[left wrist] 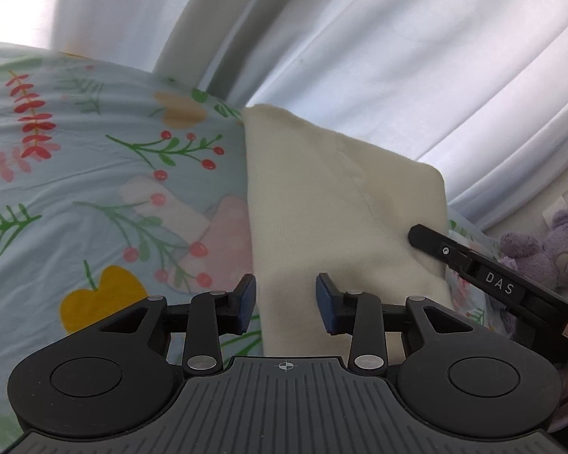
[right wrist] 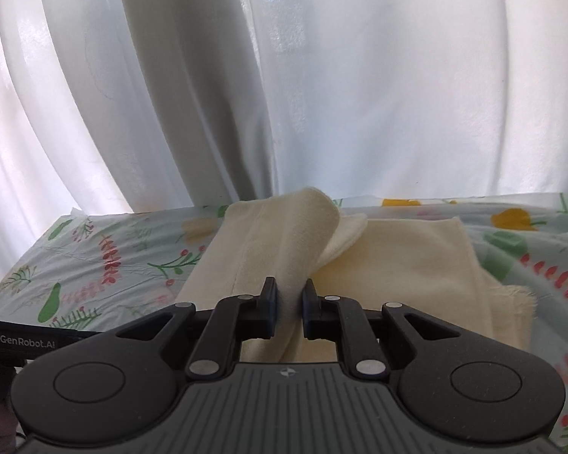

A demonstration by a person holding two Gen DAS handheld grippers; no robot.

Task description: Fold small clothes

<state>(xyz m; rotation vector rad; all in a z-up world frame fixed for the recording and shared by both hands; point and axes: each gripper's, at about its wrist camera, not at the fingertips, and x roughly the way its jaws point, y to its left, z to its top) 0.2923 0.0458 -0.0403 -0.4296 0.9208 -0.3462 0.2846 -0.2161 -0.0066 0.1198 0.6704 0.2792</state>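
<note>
The right gripper (right wrist: 288, 304) is pinching the cream knit garment (right wrist: 284, 249), lifting a flap beside the white curtain (right wrist: 322, 94) — folding unfinished. The left gripper (left wrist: 286, 300) is straddling the cloth edge, gaping, pads not pressing.

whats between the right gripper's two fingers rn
A fold of the cream garment, pinched between the right gripper pads and lifted off the floral sheet; the right wrist view shows it.

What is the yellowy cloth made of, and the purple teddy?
The cream garment looks like soft, matte knit cotton or fleece: fuzzy surface, a stitched seam, and it bends limply. The purple teddy bear looks like fluffy plush, though it is small and blurry here.
</note>
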